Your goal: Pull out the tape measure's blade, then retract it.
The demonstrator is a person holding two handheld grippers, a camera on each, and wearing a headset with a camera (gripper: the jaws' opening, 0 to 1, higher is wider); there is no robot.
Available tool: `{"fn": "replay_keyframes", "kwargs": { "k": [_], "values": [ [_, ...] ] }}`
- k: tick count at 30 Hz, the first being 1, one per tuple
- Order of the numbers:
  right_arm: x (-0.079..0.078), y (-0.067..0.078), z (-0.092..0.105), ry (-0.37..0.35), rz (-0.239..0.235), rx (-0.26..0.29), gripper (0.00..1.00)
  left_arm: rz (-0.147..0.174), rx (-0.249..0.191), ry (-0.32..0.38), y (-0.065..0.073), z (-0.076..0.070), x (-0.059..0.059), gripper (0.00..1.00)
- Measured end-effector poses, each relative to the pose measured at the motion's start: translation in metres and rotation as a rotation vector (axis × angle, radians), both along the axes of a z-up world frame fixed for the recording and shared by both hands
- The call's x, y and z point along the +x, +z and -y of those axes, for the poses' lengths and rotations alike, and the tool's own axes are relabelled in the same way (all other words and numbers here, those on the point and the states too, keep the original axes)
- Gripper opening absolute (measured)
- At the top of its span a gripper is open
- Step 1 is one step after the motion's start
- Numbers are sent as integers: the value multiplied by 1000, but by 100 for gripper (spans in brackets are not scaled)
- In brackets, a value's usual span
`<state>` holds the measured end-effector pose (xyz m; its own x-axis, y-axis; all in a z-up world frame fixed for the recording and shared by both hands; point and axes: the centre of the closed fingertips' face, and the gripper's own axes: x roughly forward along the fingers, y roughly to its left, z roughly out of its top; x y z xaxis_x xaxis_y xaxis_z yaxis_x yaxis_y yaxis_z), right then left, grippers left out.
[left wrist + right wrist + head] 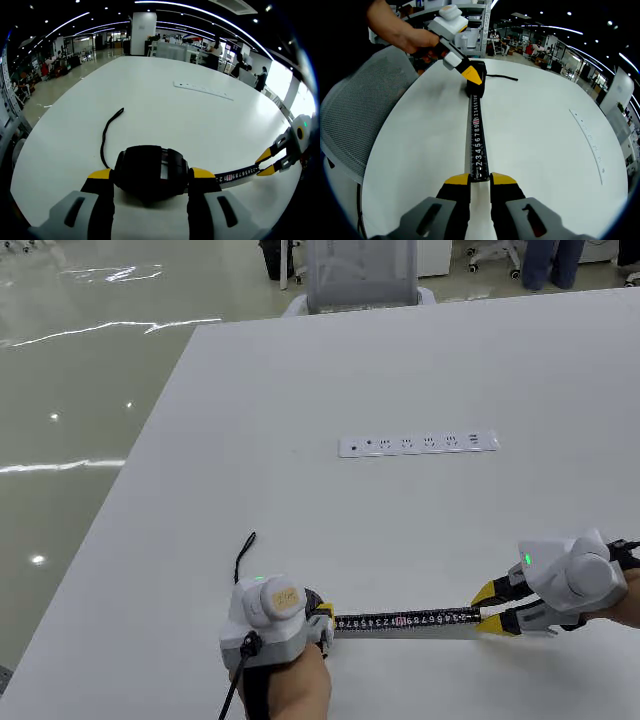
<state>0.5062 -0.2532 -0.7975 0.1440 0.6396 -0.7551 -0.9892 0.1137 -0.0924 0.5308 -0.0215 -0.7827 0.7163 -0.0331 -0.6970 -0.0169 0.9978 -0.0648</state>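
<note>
The jaws of our left gripper (151, 175) clamp the sides of the black tape measure case (150, 161), which sits on the white table (400, 370). Our right gripper (480, 179) has its jaws pinched narrow on the tip of the blade (477, 135), which lies stretched flat between the two. A strap (107, 132) trails beyond the case, and a power strip (418, 444) lies well apart. The danger, we judge, is a weak pinch: the blade would whip home, or the case would twist and kink it.
</note>
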Motion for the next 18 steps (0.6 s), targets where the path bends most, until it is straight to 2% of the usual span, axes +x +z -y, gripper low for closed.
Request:
{"fn": "replay_keyframes", "kwargs": {
  "k": [18],
  "values": [
    [0,0,-5,5,-1,3,14,4,-4,-6,0,0,0,55]
  ]
}}
